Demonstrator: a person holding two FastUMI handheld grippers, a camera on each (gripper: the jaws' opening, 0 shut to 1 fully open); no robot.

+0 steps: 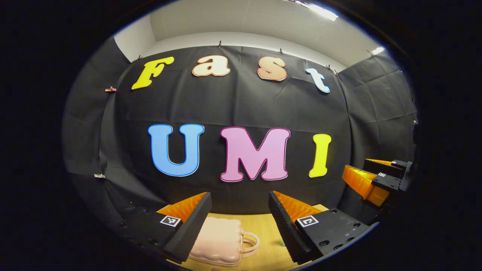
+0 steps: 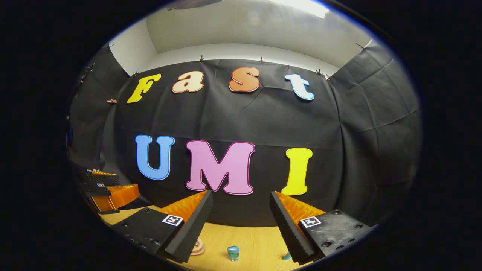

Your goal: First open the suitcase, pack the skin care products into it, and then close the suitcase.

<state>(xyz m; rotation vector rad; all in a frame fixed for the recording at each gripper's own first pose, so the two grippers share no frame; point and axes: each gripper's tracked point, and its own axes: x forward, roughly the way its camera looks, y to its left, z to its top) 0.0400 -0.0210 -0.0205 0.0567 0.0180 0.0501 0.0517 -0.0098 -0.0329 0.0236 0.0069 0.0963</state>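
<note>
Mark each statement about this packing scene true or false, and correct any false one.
1. The pink suitcase lies closed on the wooden table. True.
2. The left gripper is clamped on the suitcase handle. False: its fingers stand apart, holding nothing.
3. A small blue-capped jar stands on the table ahead of the right gripper. True.
4. The right gripper holds the jar. False: it is open, with the jar apart from both fingers.

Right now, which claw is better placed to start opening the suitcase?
Probably left. The left claw is open with the closed pink suitcase lying on the wooden table just beyond it. The right claw, also open, faces a small blue jar instead.
</note>
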